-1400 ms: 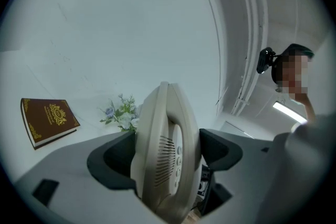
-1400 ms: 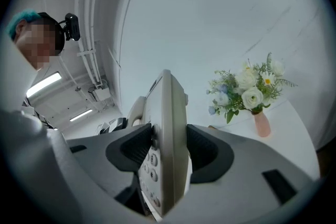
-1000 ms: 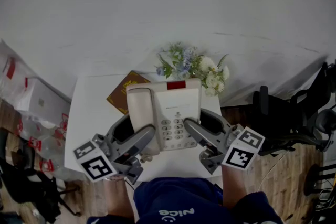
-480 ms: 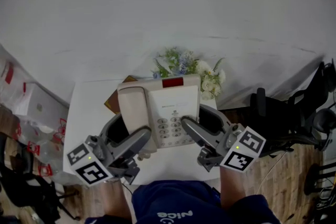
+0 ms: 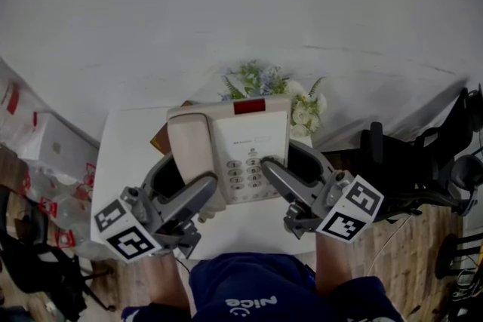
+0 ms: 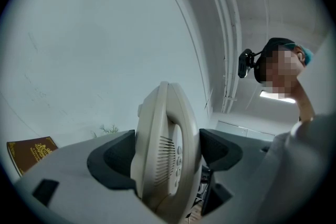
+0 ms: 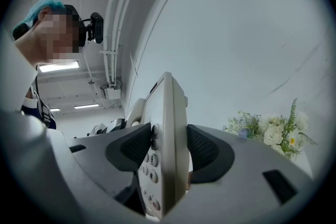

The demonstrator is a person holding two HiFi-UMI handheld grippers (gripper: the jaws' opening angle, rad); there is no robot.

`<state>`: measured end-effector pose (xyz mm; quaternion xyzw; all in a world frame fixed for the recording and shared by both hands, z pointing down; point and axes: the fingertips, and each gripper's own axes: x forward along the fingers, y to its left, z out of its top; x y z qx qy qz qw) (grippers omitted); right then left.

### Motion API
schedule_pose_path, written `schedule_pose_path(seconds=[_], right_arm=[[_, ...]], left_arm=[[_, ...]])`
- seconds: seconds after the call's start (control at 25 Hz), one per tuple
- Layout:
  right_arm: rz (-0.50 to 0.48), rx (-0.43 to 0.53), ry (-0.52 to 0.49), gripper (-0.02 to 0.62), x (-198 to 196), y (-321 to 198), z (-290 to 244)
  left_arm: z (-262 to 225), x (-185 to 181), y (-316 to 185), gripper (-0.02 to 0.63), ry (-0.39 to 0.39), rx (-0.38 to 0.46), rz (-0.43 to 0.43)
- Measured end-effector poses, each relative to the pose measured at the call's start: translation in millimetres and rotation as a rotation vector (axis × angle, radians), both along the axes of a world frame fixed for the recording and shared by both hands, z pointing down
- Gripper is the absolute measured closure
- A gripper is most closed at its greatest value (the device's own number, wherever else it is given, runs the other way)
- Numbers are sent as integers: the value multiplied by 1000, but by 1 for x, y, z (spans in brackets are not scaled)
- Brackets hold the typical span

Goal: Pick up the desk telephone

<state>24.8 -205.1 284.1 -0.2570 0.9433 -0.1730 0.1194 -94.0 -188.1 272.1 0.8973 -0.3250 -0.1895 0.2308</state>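
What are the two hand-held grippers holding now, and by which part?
Both hold the telephone: the left hand-held gripper clamps its handset side, the right hand-held gripper its keypad side.

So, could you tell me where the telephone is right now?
Head view, centre: the telephone is clamped between the left gripper and right gripper over the table, just in front of the flowers.

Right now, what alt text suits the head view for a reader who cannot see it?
A beige desk telephone is gripped at both sides by the left claw and the right claw over a white table. Behind it sit flowers and a brown book.
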Motion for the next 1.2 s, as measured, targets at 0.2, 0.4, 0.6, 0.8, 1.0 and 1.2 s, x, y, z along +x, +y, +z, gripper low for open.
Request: schedule_pose_path(seconds=[0.2, 0.4, 0.6, 0.8, 1.0, 1.2], right_arm=[[4, 2, 5, 362, 0, -1, 2], [5, -5, 9, 364, 0, -1, 5], [7, -10, 12, 363, -1, -1, 9], [9, -30, 16, 362, -2, -2, 15], [9, -36, 23, 362, -3, -3, 18], [7, -44, 22, 362, -4, -4, 22]], left_arm=[[3, 0, 0, 215, 8, -4, -4], [4, 0, -2, 215, -5, -6, 0], [8, -1, -2, 215, -4, -15, 0], [13, -2, -3, 215, -5, -27, -1], [17, -2, -4, 215, -4, -37, 1], [19, -3, -5, 215, -6, -41, -1]])
